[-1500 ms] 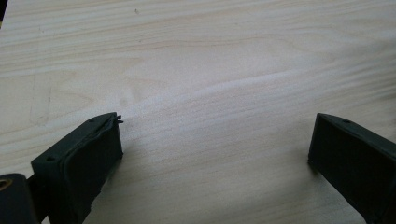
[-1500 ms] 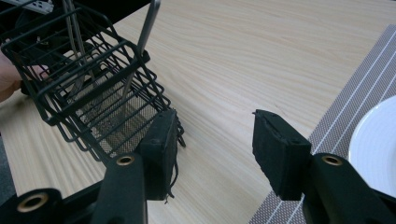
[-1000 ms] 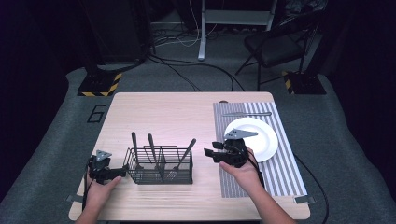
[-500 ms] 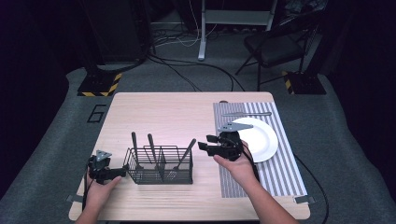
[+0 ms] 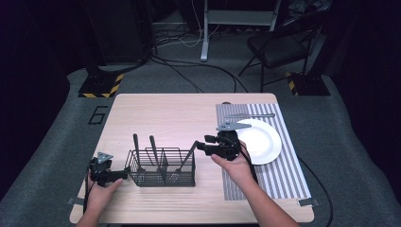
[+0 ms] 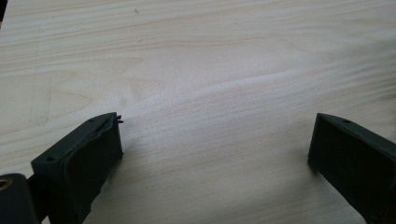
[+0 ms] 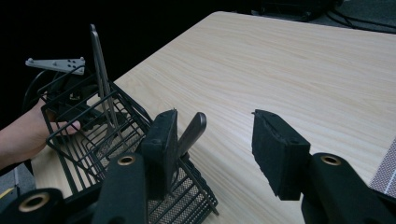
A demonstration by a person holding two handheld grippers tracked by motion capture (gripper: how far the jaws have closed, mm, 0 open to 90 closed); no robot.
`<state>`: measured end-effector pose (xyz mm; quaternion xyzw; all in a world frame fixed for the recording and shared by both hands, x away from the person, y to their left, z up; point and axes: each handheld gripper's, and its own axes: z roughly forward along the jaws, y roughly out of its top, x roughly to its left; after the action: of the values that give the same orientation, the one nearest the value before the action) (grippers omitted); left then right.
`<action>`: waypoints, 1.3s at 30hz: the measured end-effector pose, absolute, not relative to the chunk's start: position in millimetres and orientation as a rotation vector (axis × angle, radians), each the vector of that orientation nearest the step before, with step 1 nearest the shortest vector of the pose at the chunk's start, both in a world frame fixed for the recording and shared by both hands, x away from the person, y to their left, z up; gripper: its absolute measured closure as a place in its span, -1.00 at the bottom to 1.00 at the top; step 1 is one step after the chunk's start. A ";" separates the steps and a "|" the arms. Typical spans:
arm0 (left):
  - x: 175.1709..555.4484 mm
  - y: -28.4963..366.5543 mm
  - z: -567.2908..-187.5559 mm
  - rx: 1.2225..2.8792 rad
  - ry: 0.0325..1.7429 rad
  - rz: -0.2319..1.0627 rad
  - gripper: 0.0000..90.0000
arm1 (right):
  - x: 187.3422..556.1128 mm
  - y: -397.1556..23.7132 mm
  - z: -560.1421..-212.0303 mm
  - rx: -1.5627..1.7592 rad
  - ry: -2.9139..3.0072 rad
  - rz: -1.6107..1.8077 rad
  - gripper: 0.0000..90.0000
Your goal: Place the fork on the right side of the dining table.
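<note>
A black wire cutlery basket (image 5: 161, 168) (image 7: 112, 140) stands on the wooden table (image 5: 179, 113). Two dark-handled utensils (image 5: 144, 144) stand upright in it. A third utensil (image 5: 190, 151) (image 7: 190, 131) leans toward its right end. My right gripper (image 5: 201, 145) (image 7: 215, 119) hovers open just right of that leaning handle. The handle top shows beside the left jaw and no pad presses it. My left gripper (image 5: 124, 173) (image 6: 217, 126) rests open by the basket's left end, with bare wood between its jaws.
A striped placemat (image 5: 283, 170) lies at the table's right with a white plate (image 5: 262, 139) on it. A metal utensil (image 5: 250, 115) lies on the mat behind the plate. A chair (image 5: 279, 47) and cables are on the floor beyond the table.
My right gripper has drifted left and a little up, off the plate's edge toward the basket's right end. The left gripper and the basket have not moved.
</note>
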<state>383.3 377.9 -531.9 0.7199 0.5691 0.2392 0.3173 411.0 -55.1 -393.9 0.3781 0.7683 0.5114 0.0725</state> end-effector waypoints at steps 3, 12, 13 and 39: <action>383.3 377.9 -531.9 1.895 1.498 0.629 -0.95 | 411.2 -52.7 -393.3 1.131 2.309 1.542 0.10; 383.3 378.0 -531.8 1.895 1.498 0.629 -0.95 | 411.1 -40.6 -398.4 1.132 2.337 1.561 0.08; 383.3 378.0 -531.8 1.895 1.498 0.629 -0.95 | 411.1 -40.6 -398.4 1.132 2.337 1.561 0.08; 383.3 378.0 -531.9 1.895 1.498 0.629 -0.95 | 399.1 -16.6 -394.5 1.054 2.362 1.602 0.15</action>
<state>383.3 378.0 -531.9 0.7199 0.5691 0.2391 0.3173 399.1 -16.6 -394.5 0.3459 0.7754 0.5259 0.0495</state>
